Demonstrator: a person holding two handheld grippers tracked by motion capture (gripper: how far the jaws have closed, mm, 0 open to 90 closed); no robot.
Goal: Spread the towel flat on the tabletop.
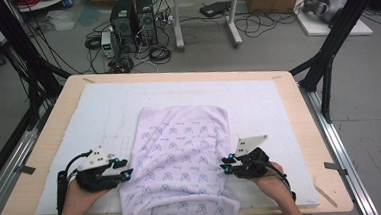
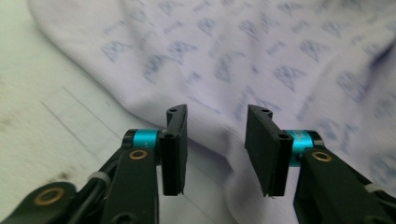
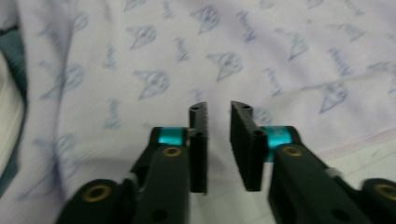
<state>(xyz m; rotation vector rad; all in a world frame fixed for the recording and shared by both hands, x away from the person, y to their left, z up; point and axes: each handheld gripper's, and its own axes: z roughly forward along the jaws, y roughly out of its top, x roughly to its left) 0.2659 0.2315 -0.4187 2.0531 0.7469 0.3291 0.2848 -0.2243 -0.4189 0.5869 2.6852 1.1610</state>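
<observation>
At the bottom of the high view, a person's two hands held black tongs at either side of a pale lilac cloth printed with small blue motifs (image 1: 181, 158), which lay down the middle of the white-padded wooden counter (image 1: 288, 106) and spilled over its near edge. The left tongs (image 1: 124, 170) stood apart at the cloth's left border, nothing pinched; the right tongs (image 1: 225, 165), parted by a narrower gap, sat at its right border, likewise empty. The matched placement suggested a two-sided pickup for folding or smoothing. The cloth's near end was cut off by the frame's bottom edge. Toward the top of the frame, the floor beyond carried black computer towers (image 1: 133, 23) among tangled cables.
</observation>
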